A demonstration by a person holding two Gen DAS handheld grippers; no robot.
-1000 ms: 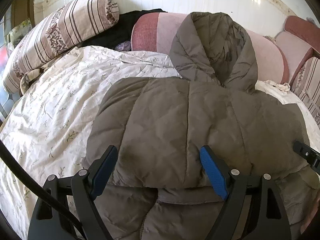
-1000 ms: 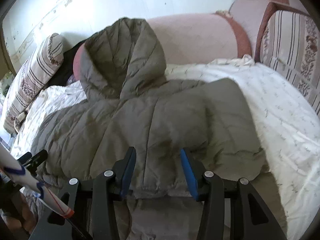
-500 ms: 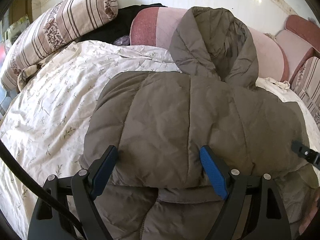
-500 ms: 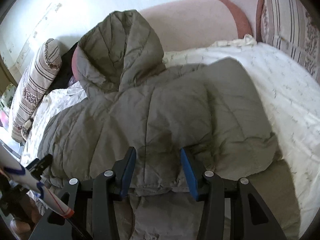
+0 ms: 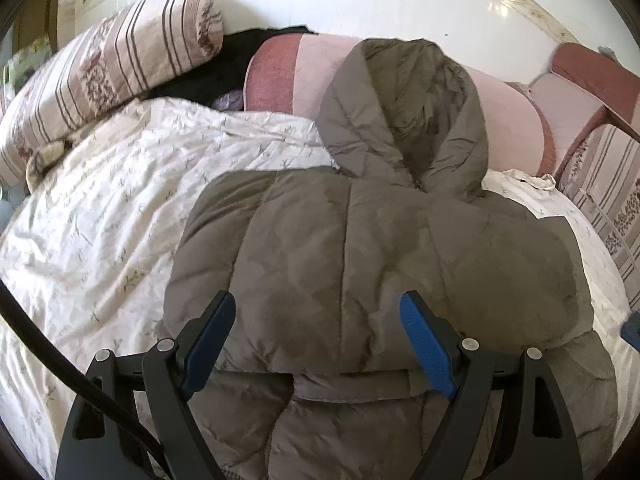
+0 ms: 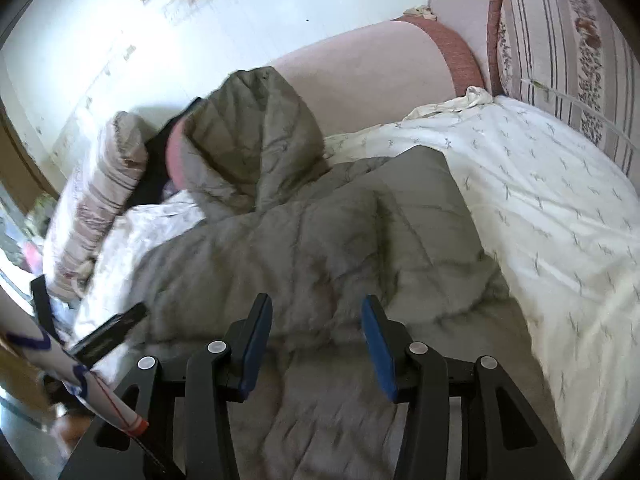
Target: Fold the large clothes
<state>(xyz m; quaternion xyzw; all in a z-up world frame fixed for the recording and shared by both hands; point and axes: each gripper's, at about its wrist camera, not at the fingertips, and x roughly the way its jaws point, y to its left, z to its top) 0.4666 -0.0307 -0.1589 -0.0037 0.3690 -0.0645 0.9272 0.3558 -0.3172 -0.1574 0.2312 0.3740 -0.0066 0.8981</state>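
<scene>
While the left gripper (image 5: 318, 320) hovers with its 2 blue-padded fingers (image 5: 426, 350) spread wide and gripping nothing, a grey-brown hooded puffer jacket (image 5: 360, 256) lies across a white floral quilt (image 5: 104, 216) in the left wrist view. Its sleeves are folded in over the body, and its hood (image 5: 404, 112) props against a pink bolster (image 5: 304, 72) at the wall. A striped pillow (image 5: 108, 68) sits at upper left, with dark clothing (image 5: 224, 72) between it and the bolster.

Seen from the right wrist view, the right gripper (image 6: 316, 332) also stands with fingers parted and nothing between them, poised over the jacket's (image 6: 304, 248) near edge. White quilt (image 6: 552, 208) spreads to the right, bordered by a striped cushion (image 6: 568, 48). Part of the left gripper (image 6: 108, 332) shows at far left, somewhat blurred.
</scene>
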